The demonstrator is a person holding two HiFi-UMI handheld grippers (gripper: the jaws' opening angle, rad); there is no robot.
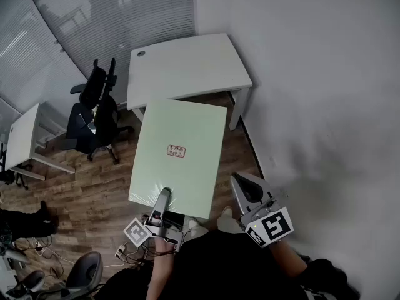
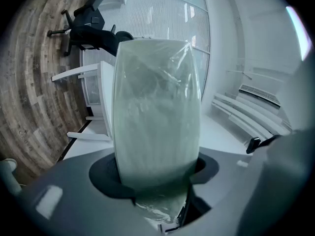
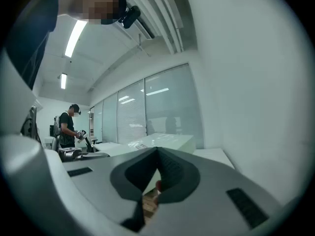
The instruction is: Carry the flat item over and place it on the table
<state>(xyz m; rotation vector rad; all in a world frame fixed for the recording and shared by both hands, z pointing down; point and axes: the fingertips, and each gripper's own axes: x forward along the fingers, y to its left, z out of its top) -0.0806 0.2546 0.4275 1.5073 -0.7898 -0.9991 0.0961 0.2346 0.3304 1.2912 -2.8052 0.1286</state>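
Observation:
A large pale green flat board (image 1: 181,136), wrapped in clear film and bearing a small red label (image 1: 176,151), is held level above the wooden floor. My left gripper (image 1: 164,195) is shut on the middle of its near edge. In the left gripper view the board (image 2: 157,107) fills the space between the jaws of that gripper (image 2: 157,178). The white table (image 1: 187,64) stands just beyond the board's far edge, against the wall. My right gripper (image 1: 236,180) hangs to the right of the board, apart from it, jaws together with nothing in them (image 3: 157,151).
Two black office chairs (image 1: 94,111) stand left of the table, and a small white desk (image 1: 22,139) is at the far left. A white wall (image 1: 325,105) runs along the right. Another person (image 3: 66,127) stands far off in the right gripper view.

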